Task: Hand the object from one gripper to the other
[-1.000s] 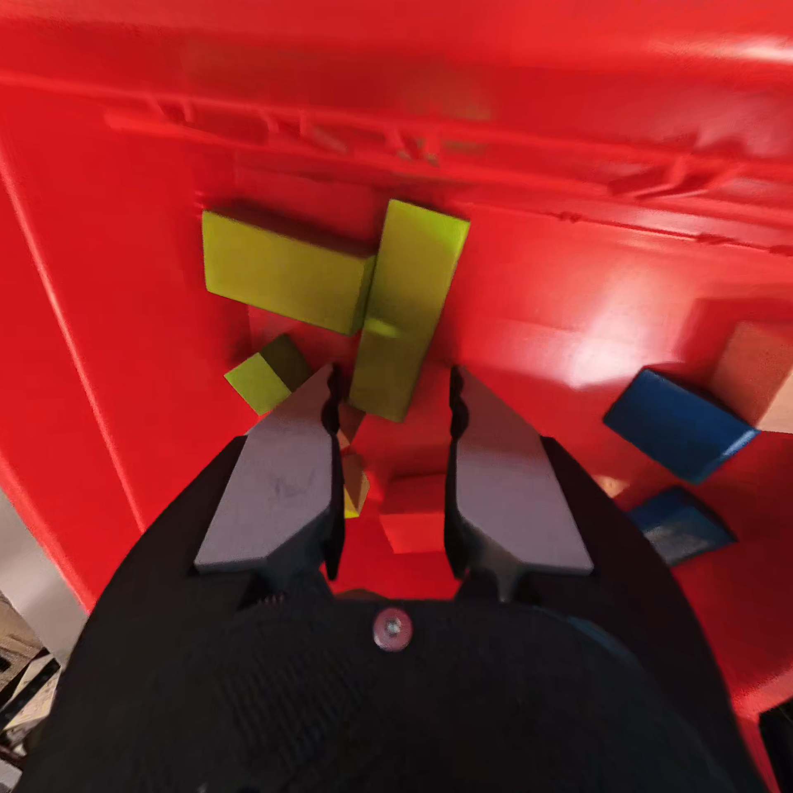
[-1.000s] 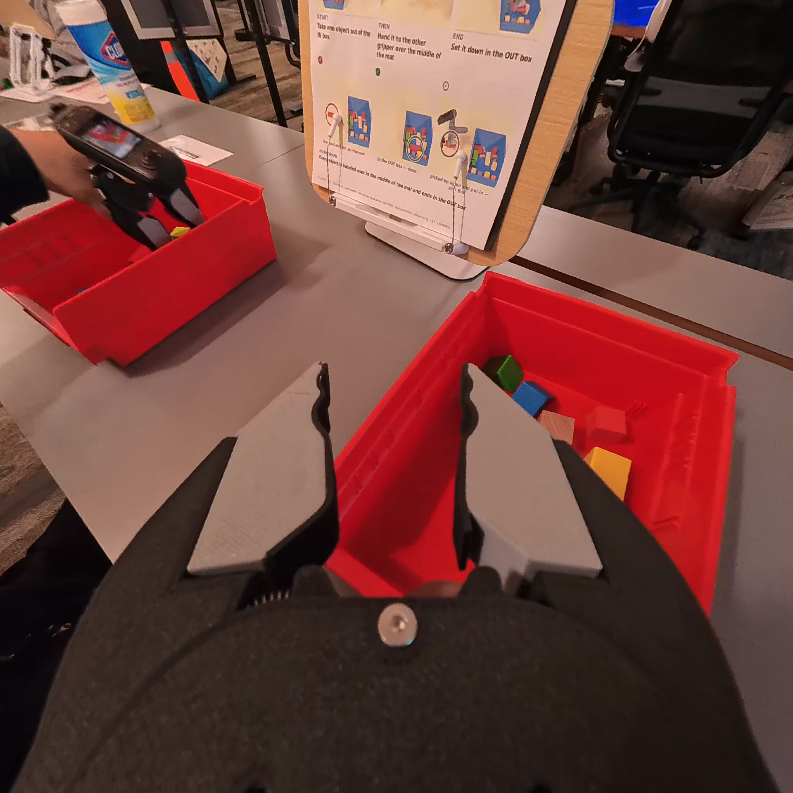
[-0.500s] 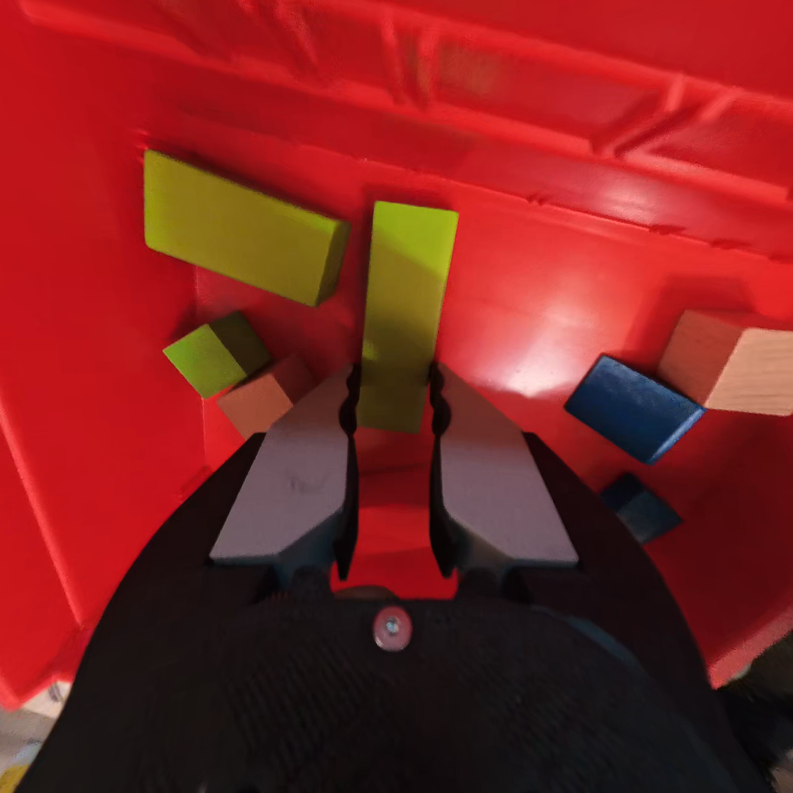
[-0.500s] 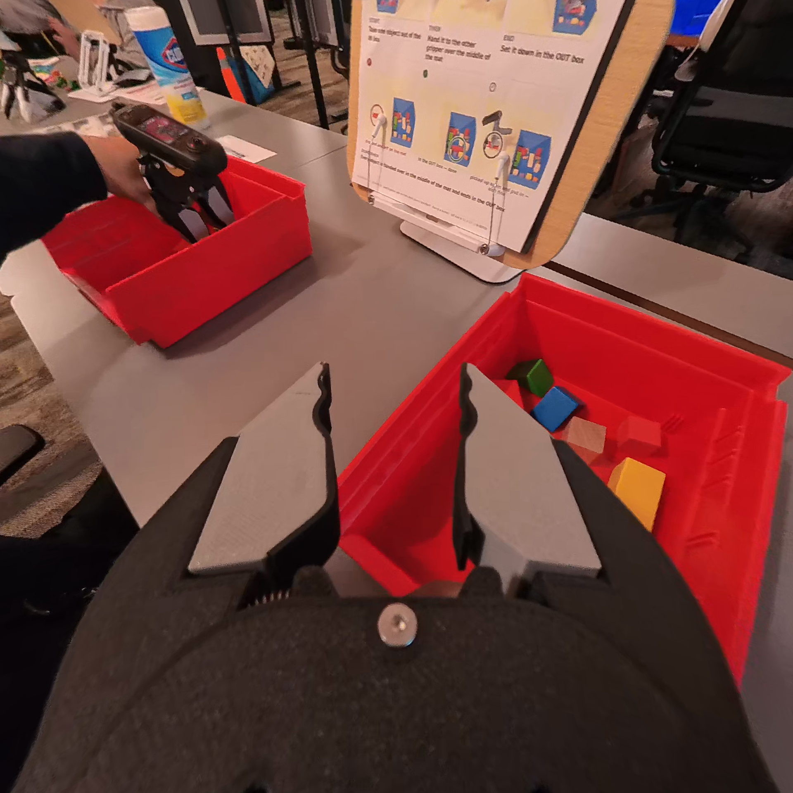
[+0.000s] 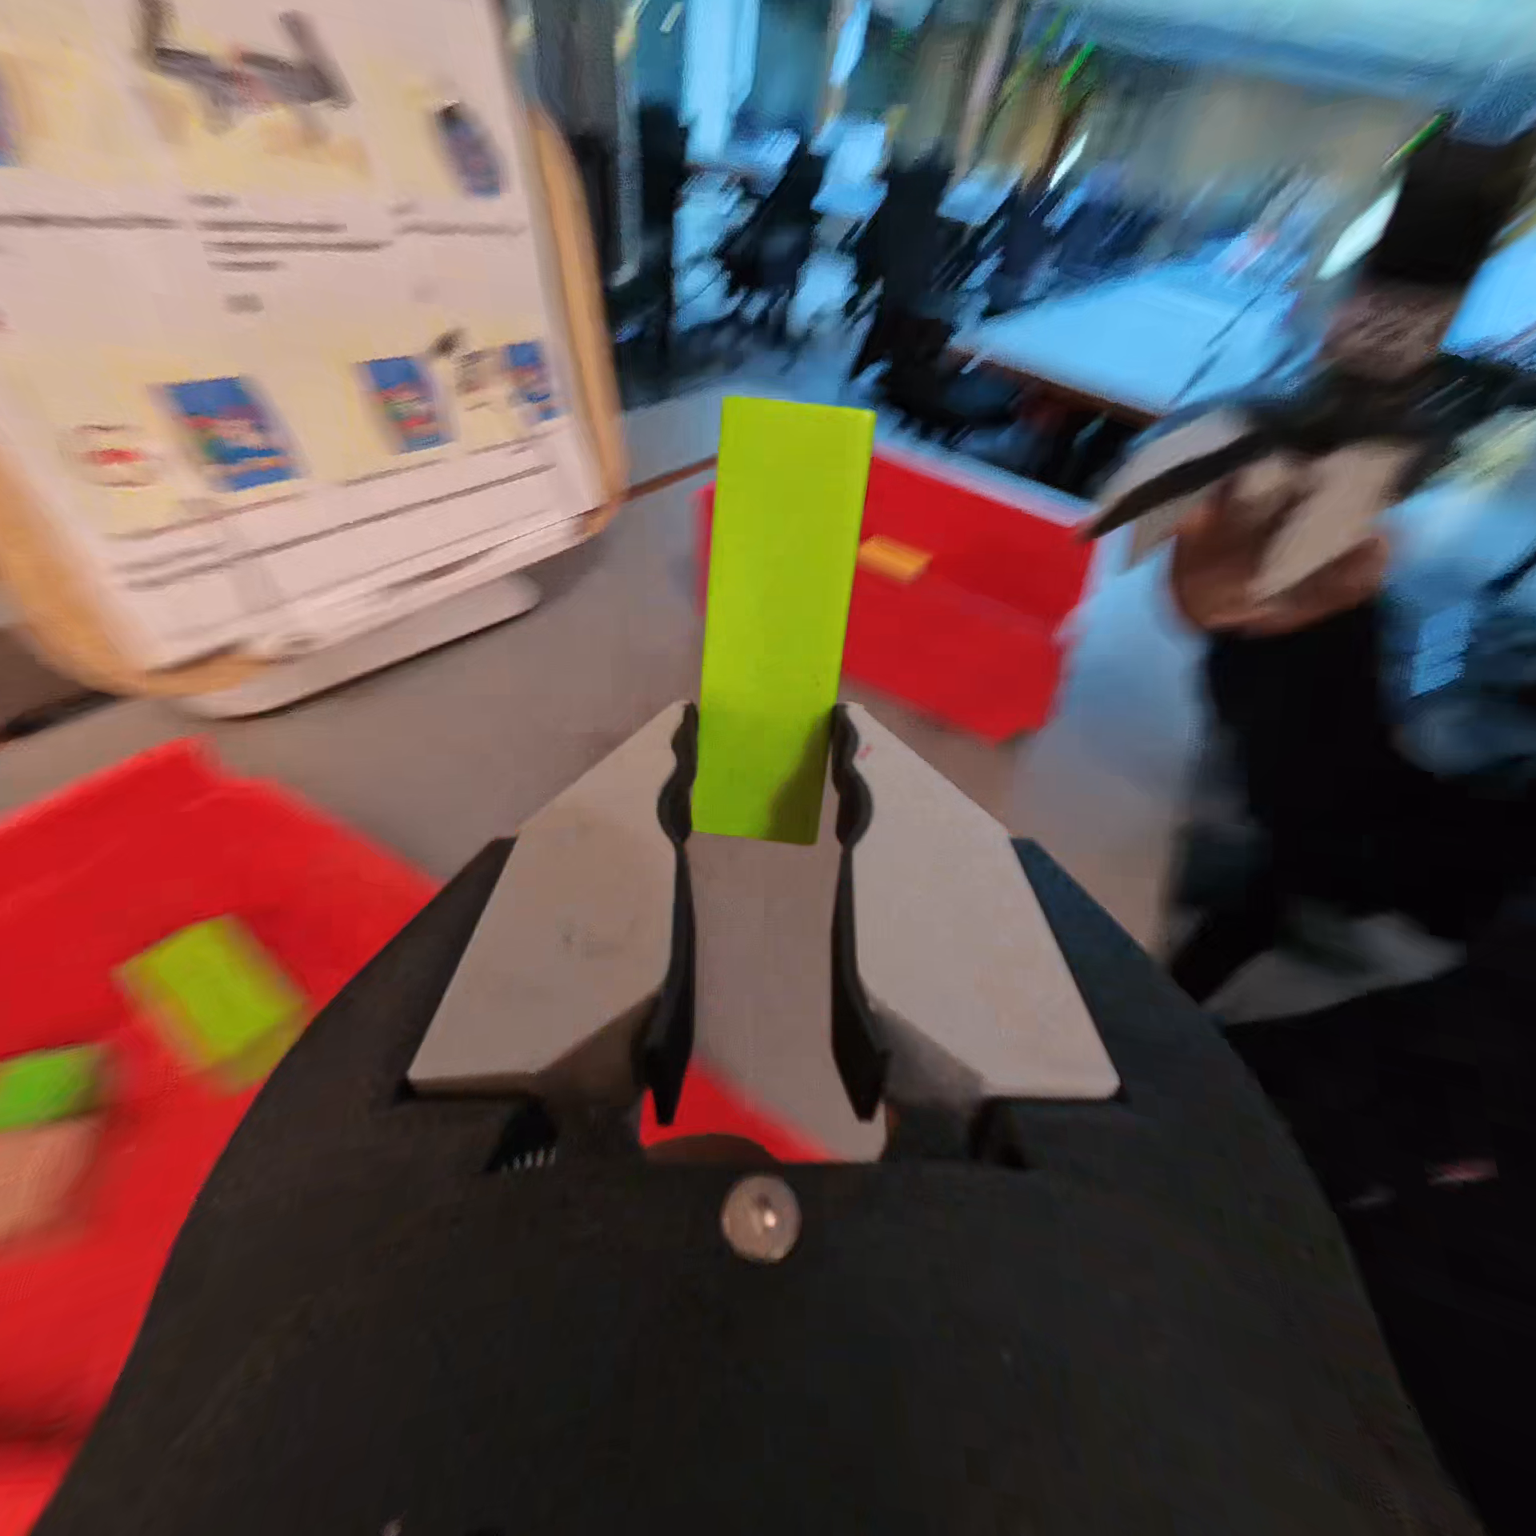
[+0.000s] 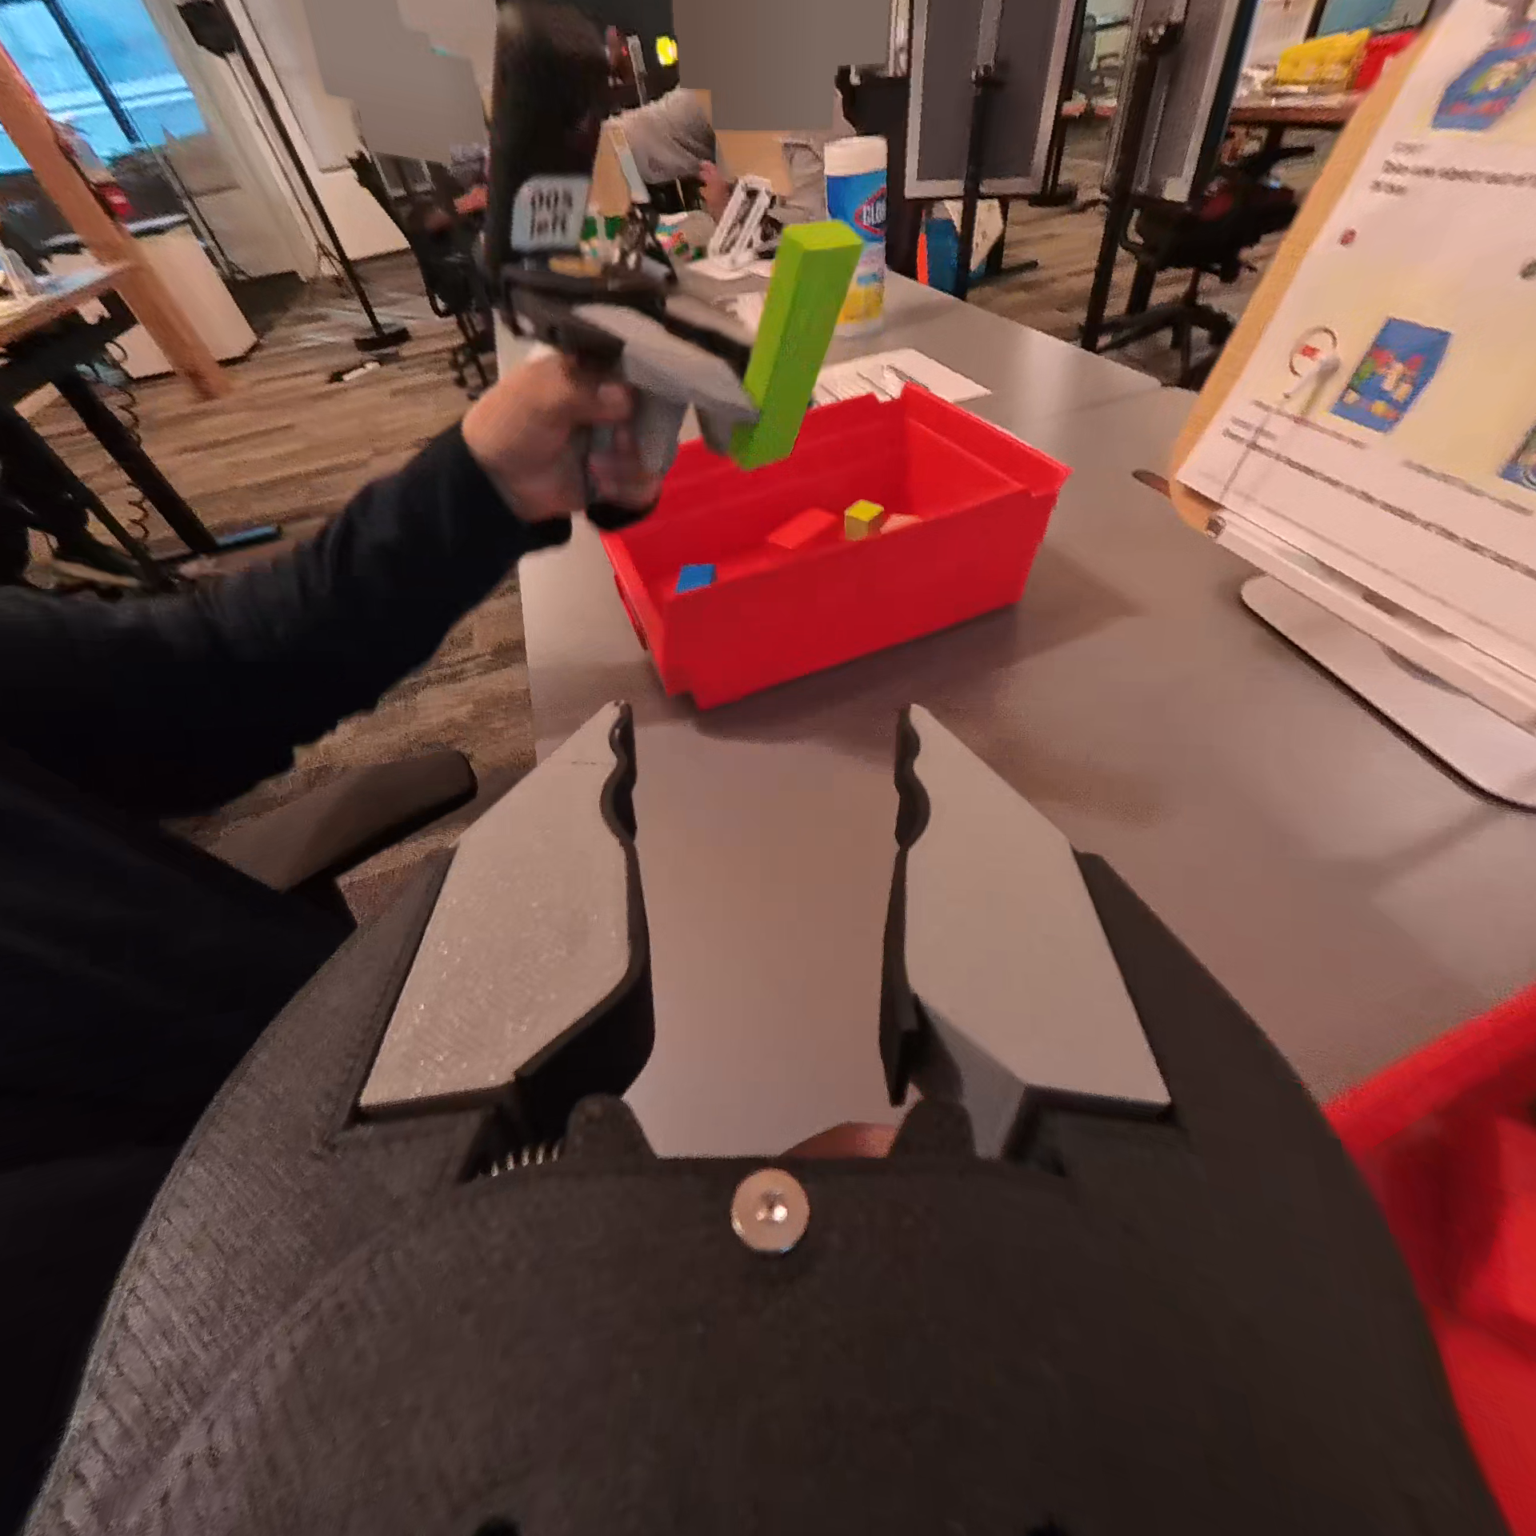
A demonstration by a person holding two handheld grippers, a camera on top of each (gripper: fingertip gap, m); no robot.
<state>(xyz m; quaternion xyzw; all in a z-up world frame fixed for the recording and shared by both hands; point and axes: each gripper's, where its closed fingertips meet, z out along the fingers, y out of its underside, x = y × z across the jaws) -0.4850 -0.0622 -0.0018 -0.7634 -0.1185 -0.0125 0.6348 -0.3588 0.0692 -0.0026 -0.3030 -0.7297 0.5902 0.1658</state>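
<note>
While we carry the block: we judge the step in hand is bringing it over mid-bench to meet the other gripper.
Doing it well: we should keep the lime-green block (image 5: 777, 615) upright and steady, offering its free upper half so the receiver can close there without touching our fingers.
Left gripper (image 5: 758, 773): jaws clamped on the block's lower end, both pads pressing its sides; most of the block sticks out toward 12 o'clock.
Right gripper (image 6: 763, 777): jaws wide apart, nothing between them, hovering over the grey bench (image 6: 1164, 748).
Block's place: in the air above the red bin (image 6: 831, 615), at 12 o'clock from our right gripper, well apart.
</note>
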